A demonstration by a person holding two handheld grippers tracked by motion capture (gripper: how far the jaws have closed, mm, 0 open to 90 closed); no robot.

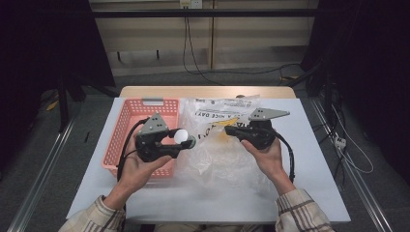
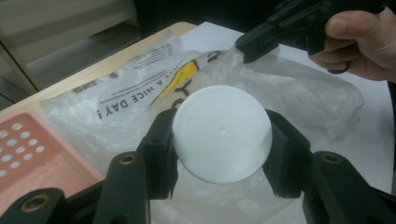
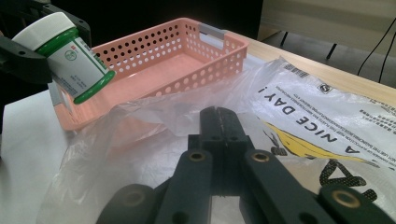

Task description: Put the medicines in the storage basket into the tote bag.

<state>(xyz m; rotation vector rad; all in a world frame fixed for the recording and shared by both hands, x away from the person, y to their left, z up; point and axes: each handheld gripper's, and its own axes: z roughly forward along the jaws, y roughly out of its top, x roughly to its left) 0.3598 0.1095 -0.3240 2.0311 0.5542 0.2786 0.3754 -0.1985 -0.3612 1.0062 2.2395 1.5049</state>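
From above, my left gripper (image 1: 186, 141) is clamped on a small green bottle with a white cap (image 1: 182, 137), held just off the right edge of the pink perforated plastic basket (image 1: 126, 126) and above the near edge of the clear crinkled plastic bag printed with "A NICE DAY" (image 1: 217, 145). My left hand (image 1: 140, 166) is wrapped round the grip. My right gripper (image 1: 228, 129) points toward the left one, its jaws pressed together on a fold of the bag, with my right hand (image 1: 268, 154) behind it; both tools are over the white table sheet (image 1: 309, 164), and the bottle sits between the two tips, nearer the left. Along my left gripper (image 2: 222, 140) the bottle's round white cap (image 2: 222, 133) faces me, one jaw touching each side of it; past it lies the bag (image 2: 140, 88), a corner of the basket (image 2: 28, 144) is off to the left, and farther off my right gripper (image 2: 252, 44) pinches the bag's film, raised into a peak. Along my right gripper (image 3: 219, 116) the jaws are closed flat together, and I think a thin layer of bag (image 3: 303, 107) is caught between them, though the film is too clear to be sure here. Beyond to the left the bottle (image 3: 65, 53) hangs tilted in the other tool's jaws, cap up and away, in front of the basket (image 3: 177, 60).
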